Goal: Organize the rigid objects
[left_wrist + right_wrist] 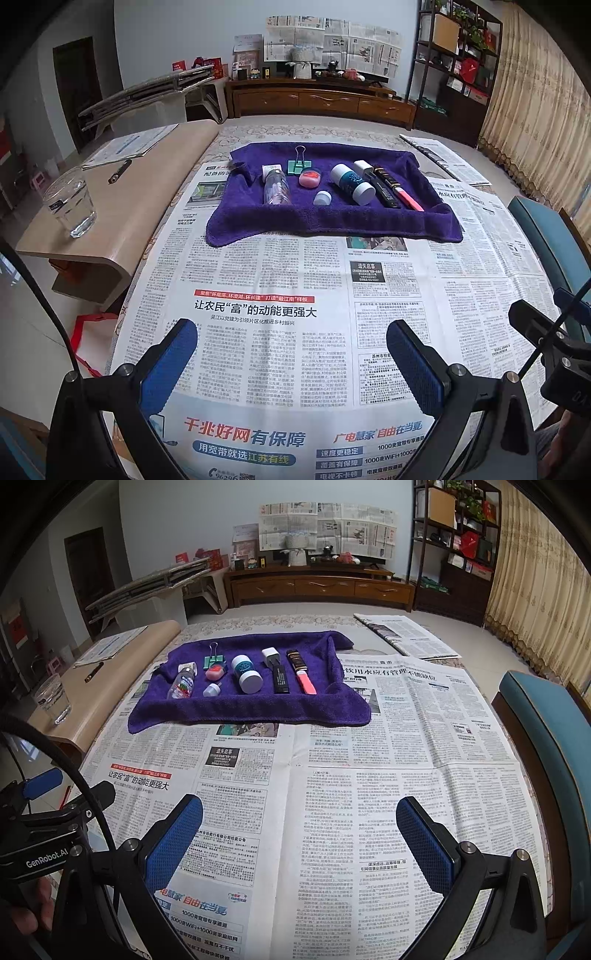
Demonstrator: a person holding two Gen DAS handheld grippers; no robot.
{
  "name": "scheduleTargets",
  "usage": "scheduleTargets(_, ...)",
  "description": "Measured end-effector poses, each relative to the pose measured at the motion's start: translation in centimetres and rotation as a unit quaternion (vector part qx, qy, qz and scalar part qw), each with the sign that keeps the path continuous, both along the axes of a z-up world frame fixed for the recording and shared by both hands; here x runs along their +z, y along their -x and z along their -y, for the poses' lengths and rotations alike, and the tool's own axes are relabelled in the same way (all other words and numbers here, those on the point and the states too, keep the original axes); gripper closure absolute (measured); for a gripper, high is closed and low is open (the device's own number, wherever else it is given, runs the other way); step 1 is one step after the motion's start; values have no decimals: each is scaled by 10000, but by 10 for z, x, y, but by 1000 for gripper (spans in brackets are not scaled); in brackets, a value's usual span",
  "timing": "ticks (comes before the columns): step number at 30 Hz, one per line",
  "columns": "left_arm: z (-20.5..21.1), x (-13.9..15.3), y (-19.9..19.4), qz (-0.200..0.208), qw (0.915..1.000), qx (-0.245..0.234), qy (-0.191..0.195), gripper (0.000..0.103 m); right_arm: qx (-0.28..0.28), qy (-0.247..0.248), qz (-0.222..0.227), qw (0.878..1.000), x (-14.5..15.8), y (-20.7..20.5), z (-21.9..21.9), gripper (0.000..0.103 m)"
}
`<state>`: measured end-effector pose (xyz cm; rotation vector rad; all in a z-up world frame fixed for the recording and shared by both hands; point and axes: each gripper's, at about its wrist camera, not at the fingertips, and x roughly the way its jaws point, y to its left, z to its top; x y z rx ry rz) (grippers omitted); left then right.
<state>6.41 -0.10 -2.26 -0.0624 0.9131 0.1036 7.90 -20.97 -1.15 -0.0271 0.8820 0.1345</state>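
Observation:
A purple towel (332, 221) (251, 709) lies on the newspaper-covered table and bears several small items: a clear bottle (276, 186) (181, 684), a green binder clip (299, 165) (213, 659), a pink jar (309, 178) (216, 672), a small white cap (322, 197) (211, 690), a white and teal bottle (352, 184) (246, 674), a white-capped black stick (376, 181) (276, 670) and a pink-tipped black marker (400, 188) (301, 672). My left gripper (291, 328) and right gripper (299, 805) are both open and empty, hovering over the newspaper well short of the towel.
A glass of water (70, 203) (53, 698) and a pen (120, 171) stand on the beige bench (122, 206) to the left. A teal chair (546, 746) is at the right. A loose newspaper (406, 635) lies at the far right of the table.

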Motion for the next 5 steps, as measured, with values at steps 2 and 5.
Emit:
scheduleTargets(2, 1, 0, 1, 68, 10000, -28, -16, 0, 7, -2, -7, 10000, 0, 0, 0, 0)
scheduleTargets(5, 2, 0, 1, 90, 9999, -72, -20, 0, 4, -2, -17, 10000, -1, 0, 0, 0)
